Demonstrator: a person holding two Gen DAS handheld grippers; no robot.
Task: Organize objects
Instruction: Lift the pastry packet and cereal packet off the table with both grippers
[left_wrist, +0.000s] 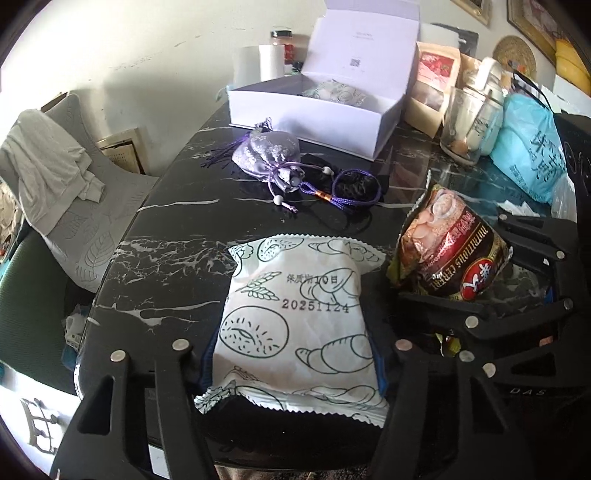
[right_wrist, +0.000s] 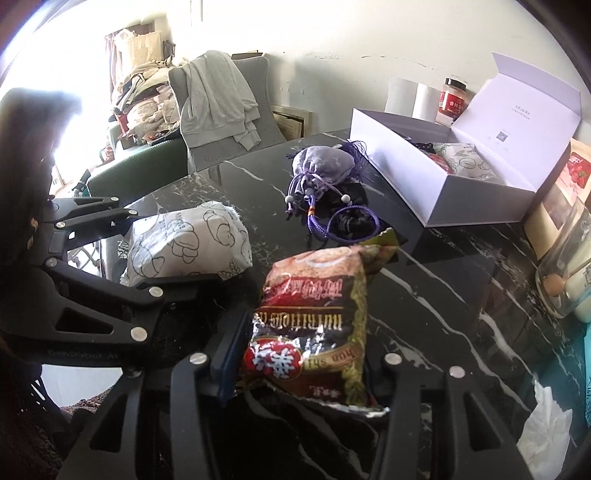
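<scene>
Right now the white bread packet (left_wrist: 295, 325), printed with croissant outlines, lies on the dark marbled counter (left_wrist: 177, 192) between the jaws of the left gripper (left_wrist: 291, 354), whose blue pads press on both its long edges. At about three o'clock from it, the red and brown cereal packet (right_wrist: 310, 325) is tilted up off the counter, pinched at its near end by the jaws of the right gripper (right_wrist: 303, 369). Further out at twelve o'clock a lilac drawstring pouch (left_wrist: 266, 151) with purple cords rests on the counter, just beside a small black heap (left_wrist: 354, 184) ringed by a purple loop. Beyond that, at one o'clock, stands an open white box (left_wrist: 314, 110), lid up, with another printed packet inside. Jars and a blue bag (left_wrist: 528, 147) crowd the two o'clock side. Past the counter's edge at ten o'clock, a grey garment (left_wrist: 48, 158) is draped over a chair.
</scene>
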